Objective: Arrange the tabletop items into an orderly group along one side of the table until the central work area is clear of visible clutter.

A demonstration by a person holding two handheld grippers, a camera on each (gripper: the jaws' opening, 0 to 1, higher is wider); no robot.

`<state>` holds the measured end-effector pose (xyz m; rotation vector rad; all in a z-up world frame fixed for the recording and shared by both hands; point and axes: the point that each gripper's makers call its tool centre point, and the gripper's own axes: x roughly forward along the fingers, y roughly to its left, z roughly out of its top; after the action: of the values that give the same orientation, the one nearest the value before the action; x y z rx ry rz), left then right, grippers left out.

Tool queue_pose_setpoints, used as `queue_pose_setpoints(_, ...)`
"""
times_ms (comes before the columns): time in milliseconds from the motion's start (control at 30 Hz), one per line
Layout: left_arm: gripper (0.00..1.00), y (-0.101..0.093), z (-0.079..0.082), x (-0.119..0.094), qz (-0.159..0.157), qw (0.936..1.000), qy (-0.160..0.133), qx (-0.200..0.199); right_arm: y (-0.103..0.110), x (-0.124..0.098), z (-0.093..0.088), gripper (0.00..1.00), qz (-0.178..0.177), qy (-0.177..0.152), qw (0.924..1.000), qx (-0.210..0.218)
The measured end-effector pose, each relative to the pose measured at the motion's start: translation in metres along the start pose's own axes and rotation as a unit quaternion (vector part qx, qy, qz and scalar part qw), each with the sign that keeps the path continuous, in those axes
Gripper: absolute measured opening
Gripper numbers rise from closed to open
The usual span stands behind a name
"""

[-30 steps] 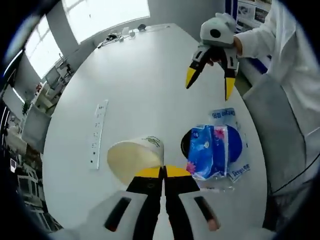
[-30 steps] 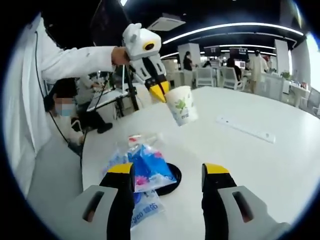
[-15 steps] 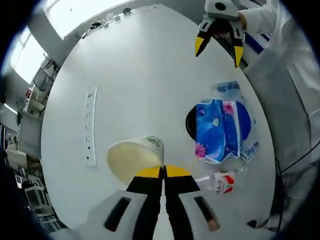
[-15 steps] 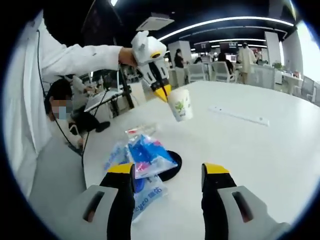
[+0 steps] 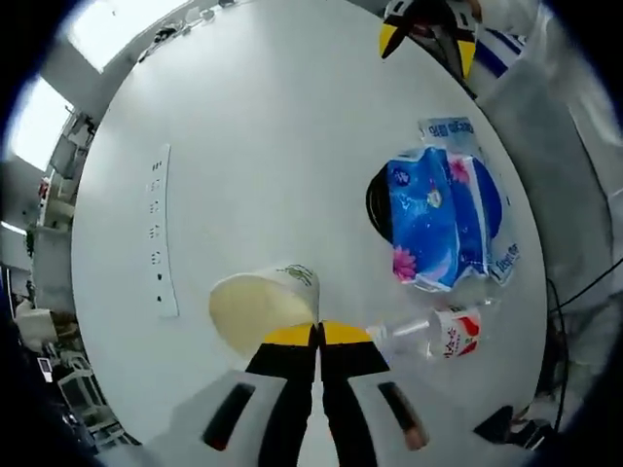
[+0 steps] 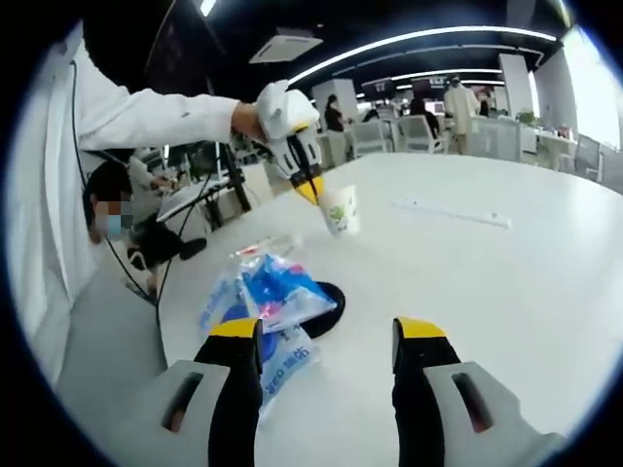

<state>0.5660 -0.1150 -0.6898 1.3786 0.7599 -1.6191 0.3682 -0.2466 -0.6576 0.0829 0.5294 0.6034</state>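
Note:
My left gripper (image 5: 318,336) is shut on the rim of a white paper cup (image 5: 261,304) with a green print, held in the air above the white table (image 5: 273,136). The right gripper view has that left gripper (image 6: 310,187) holding the cup (image 6: 341,209) beyond the packs. Blue tissue packs (image 5: 438,229) lie on a black disc (image 5: 374,204) near the table edge, with a small clear bottle (image 5: 433,336) on its side beside them. My right gripper (image 6: 316,336) is open and holds nothing, just short of the packs (image 6: 277,292); it also shows as the right gripper (image 5: 425,27).
A white power strip (image 5: 158,229) lies flat on the table's far side, seen too as the power strip (image 6: 453,212). A person sits at a desk (image 6: 112,209) past the table edge. Office chairs and desks stand in the background.
The left gripper has risen with the cup, so more of the table and the bottle show below. In the right gripper view the cup looks smaller and farther off.

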Motion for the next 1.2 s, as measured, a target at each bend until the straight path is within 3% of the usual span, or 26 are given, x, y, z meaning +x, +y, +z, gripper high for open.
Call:
queue_pose_setpoints(667, 0.00, 0.003, -0.008, 0.017, -0.004, 0.9977, 0.041, 0.053, -0.007, -0.005, -0.005, 0.52, -0.010, -0.001, 0.9999, 0.012)
queue_pose_setpoints(1200, 0.00, 0.004, -0.006, 0.021, -0.012, 0.9954, 0.054, 0.078, -0.012, -0.005, -0.008, 0.51, -0.014, -0.004, 0.9997, 0.018)
